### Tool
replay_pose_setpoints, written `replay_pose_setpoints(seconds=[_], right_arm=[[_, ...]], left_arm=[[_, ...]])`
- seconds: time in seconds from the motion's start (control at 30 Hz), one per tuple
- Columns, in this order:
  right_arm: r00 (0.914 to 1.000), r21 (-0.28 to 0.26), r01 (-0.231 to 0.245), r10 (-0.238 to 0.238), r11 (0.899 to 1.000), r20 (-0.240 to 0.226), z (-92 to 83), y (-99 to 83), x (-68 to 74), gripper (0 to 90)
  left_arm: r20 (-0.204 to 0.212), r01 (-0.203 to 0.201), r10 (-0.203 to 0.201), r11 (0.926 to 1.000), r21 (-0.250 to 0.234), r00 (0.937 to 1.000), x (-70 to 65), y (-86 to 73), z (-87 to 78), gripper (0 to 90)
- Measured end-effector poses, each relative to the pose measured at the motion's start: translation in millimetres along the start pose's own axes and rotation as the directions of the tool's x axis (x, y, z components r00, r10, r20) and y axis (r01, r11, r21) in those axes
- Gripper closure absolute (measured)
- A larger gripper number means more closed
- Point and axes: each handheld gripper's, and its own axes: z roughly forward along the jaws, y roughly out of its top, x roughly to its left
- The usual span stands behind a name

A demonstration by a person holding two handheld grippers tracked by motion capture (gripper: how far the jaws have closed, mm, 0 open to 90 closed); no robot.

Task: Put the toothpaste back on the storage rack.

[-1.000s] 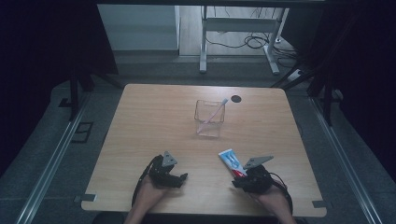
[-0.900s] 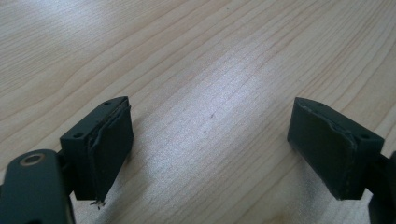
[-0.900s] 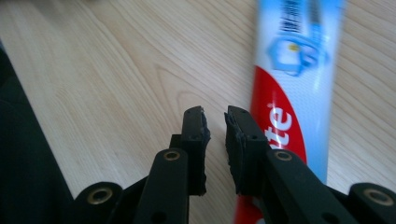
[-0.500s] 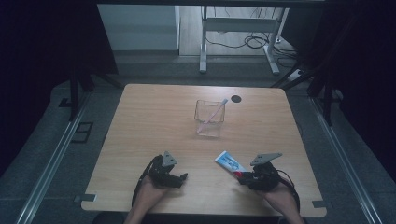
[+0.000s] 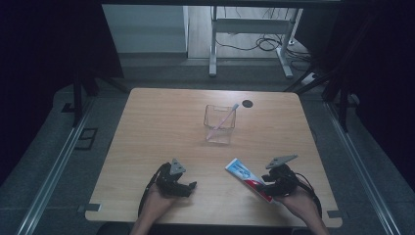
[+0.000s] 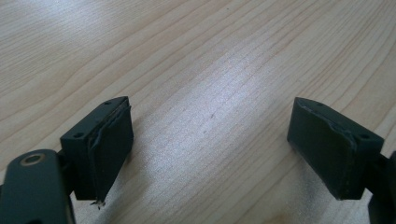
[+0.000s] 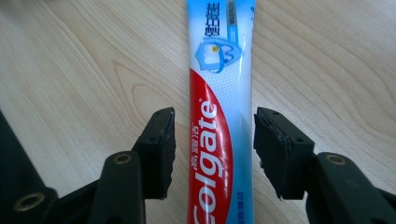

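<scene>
The right gripper straddles a Colgate toothpaste tube lying flat on the wooden table, its jaws having just been opening, pads now clear of the tube on both sides. The left gripper rests wide apart over bare wood, holding nothing. Ahead of both stands a clear plastic holder with a toothbrush leaning inside. A re-grip this near the tail could let the tube droop or slip.
</scene>
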Motion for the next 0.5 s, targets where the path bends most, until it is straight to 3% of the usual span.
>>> replay_pose_setpoints(seconds=[0.5], right_arm=[[0.9994,0.161,0.003,-0.008,0.987,0.033,27.0,20.3,-2.2,45.9]], left_arm=[[0.002,0.001,-0.001,1.0000,0.000,1.0000,0.1,0.1,-0.1,14.4]])
